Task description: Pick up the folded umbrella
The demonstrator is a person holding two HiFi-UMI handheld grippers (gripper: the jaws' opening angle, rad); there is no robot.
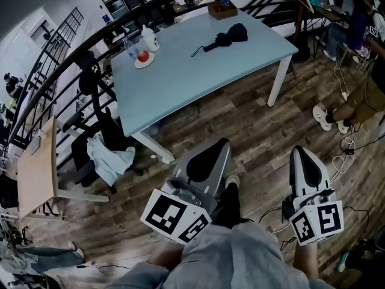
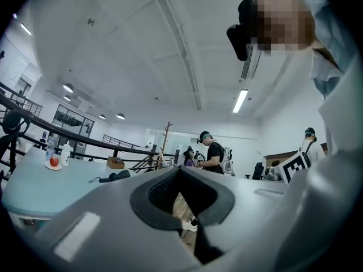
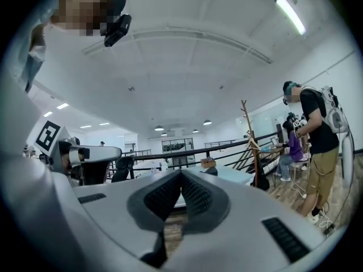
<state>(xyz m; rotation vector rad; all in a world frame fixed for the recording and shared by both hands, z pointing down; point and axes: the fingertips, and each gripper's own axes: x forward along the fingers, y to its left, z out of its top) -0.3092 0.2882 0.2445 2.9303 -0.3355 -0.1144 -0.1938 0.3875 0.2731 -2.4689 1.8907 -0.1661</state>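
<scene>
Folded umbrella [image 1: 227,38] 12 o'clock from left gripper [image 1: 209,152], well apart, axis 8-to-2; right gripper [image 1: 302,155] farther. Both closed, empty.

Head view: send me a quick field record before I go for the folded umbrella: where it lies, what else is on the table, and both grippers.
umbrella: folded umbrella, black, lying on the far part of the table
also on table: plate with a red item, white bottle, clear bottle, brown box
left gripper: shut, empty, short of the table
right gripper: shut, empty, over the floor
task: umbrella not yet grasped
</scene>
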